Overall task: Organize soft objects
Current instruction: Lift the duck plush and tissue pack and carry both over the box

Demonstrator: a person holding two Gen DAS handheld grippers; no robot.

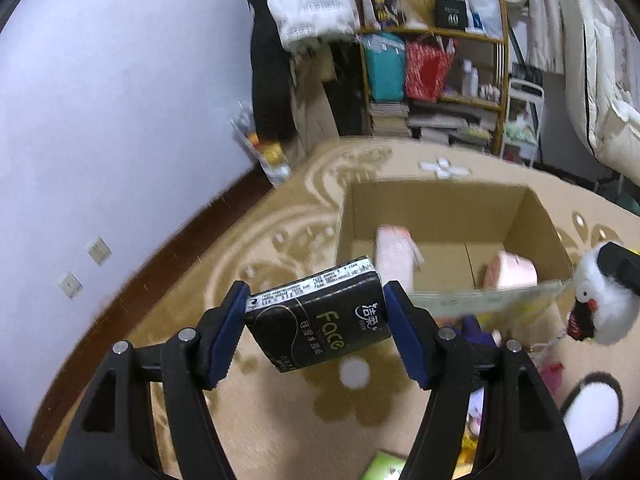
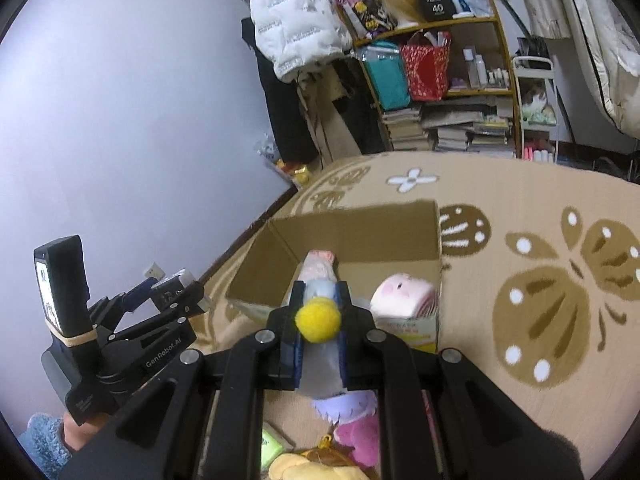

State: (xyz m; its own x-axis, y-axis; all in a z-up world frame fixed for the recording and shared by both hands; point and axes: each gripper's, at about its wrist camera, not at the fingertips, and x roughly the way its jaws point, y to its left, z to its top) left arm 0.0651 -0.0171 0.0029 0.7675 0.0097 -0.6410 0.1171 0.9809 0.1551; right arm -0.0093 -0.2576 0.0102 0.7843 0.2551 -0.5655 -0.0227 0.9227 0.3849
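The black plastic-wrapped tissue pack point(image 1: 318, 316) was clamped tilted between the left gripper point(image 1: 316, 320) pads, above the patterned beige carpet point(image 1: 280, 392), just short of the open brown cardboard box point(image 1: 440, 204). Its contents were blurred: pink packs. The right gripper point(image 2: 319, 320) was clenched on a pale plush toy with a yellow pompom point(image 2: 318, 323), largely hidden by the fingers.

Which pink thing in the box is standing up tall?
The pink packet at the left of the cardboard box stands upright. The other pink one, a round roll by the right wall, is short and squat.
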